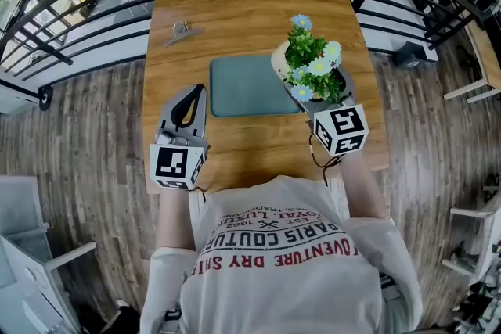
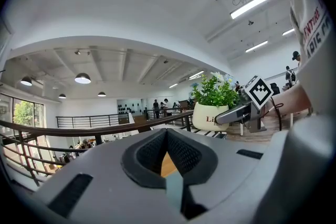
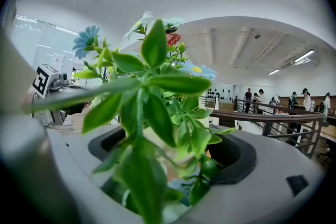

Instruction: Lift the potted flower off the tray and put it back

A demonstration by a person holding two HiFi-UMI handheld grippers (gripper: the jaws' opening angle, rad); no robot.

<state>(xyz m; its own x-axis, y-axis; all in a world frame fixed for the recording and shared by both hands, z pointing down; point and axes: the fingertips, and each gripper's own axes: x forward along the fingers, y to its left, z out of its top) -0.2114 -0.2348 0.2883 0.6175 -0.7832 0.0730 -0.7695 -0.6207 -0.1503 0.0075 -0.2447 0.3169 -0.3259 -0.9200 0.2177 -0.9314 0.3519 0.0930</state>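
Your left gripper rests on the table, just off the left edge of the tray. Its own view shows the jaws drawn together at the tips, with nothing between them but a sliver of wood. Far up the table to its left lies a metal clip, well away from everything else.

The potted flower sits at the tray's upper right corner. Its cream pot overlaps the tray's edge, and I cannot tell whether it touches the tray. Seen from the left gripper, it stands roughly upright, with its long axis vertical and its blooms pointing up.

Your right gripper reaches in from your side and is clamped on the pot. In its own view the jaws are held apart by the pot, and leaves crowd the front.
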